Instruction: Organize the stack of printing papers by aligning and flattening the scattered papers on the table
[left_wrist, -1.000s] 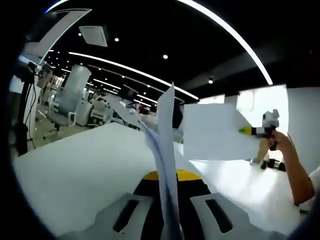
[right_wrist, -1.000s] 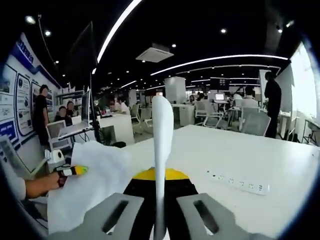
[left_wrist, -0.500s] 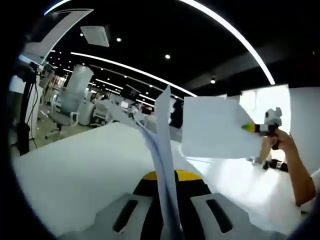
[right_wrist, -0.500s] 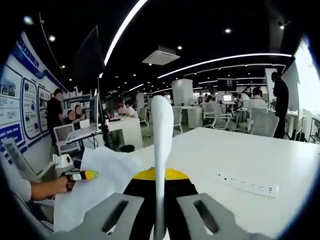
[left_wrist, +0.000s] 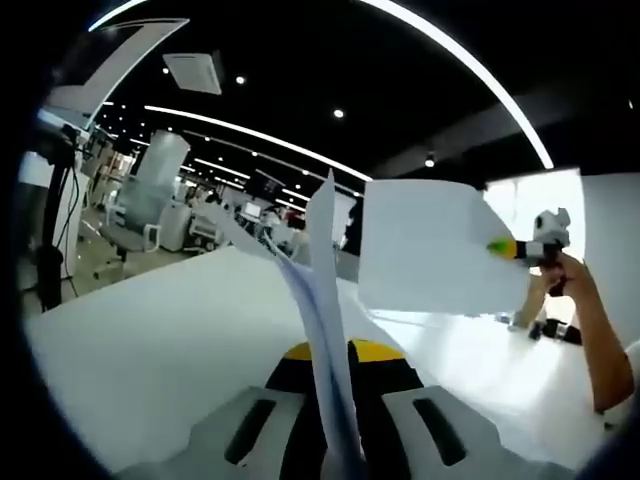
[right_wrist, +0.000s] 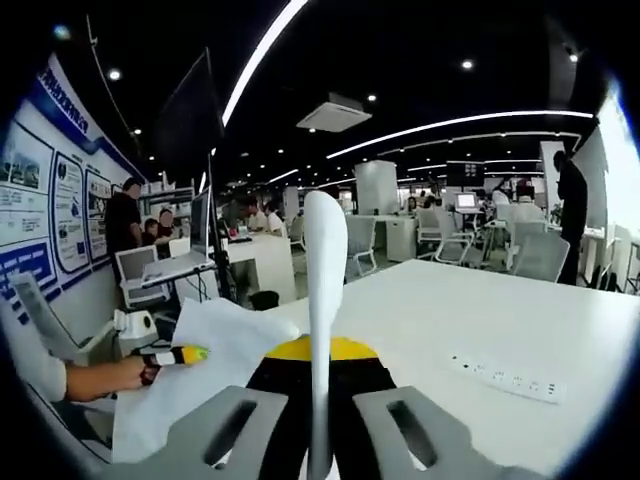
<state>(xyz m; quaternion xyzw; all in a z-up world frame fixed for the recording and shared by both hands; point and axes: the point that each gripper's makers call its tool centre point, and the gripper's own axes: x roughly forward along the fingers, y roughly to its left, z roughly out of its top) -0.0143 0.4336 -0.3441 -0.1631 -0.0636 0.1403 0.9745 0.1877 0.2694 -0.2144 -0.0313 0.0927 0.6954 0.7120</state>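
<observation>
Left gripper view: left gripper (left_wrist: 335, 440) clamped on the paper stack (left_wrist: 322, 300), held edge-on above the white table (left_wrist: 150, 340); the right gripper (left_wrist: 520, 248) pinches the far edge. Since a second ago the stack has risen slightly off the table, likely readying to tap edges square. Sheets look white, fanned, unevenly aligned. Right gripper view: right gripper (right_wrist: 322, 440) closed on the stack (right_wrist: 325, 270), near the power strip (right_wrist: 505, 376).

White power strip (right_wrist: 503, 374) lying on white table (right_wrist: 470, 320); office chairs (right_wrist: 540, 255) and desks behind; posters (right_wrist: 45, 190) on wall; linear ceiling lights (left_wrist: 470, 70) overhead.
</observation>
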